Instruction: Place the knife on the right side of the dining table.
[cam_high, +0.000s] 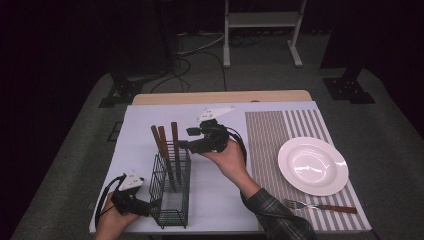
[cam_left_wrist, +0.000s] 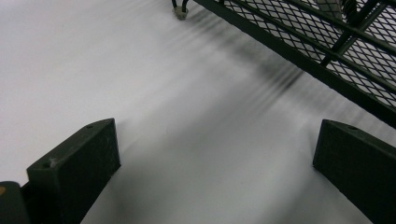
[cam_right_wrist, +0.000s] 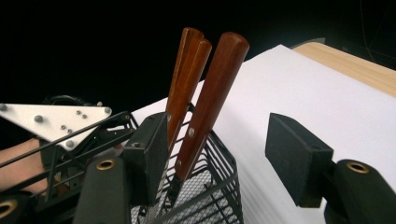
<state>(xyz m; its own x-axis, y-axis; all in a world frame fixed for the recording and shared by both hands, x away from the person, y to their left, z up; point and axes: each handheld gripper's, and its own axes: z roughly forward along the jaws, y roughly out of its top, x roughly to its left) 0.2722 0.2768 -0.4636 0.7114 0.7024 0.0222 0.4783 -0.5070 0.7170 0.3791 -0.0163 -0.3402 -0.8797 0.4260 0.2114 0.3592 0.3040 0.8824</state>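
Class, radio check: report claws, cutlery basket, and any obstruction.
Left claw open beside wire basket. Right claw open by wooden handles, gripping nothing. Nothing in the way.

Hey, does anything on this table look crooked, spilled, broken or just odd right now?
Nothing is spilled or visibly broken. The three wooden-handled utensils lean at a slant in the black wire basket rather than standing straight, which is normal for such a rack. The fork lies flat below the empty white plate on the striped placemat.

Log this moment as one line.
right gripper: open, at wooden handles | left gripper: open, beside wire basket | fork: on placemat
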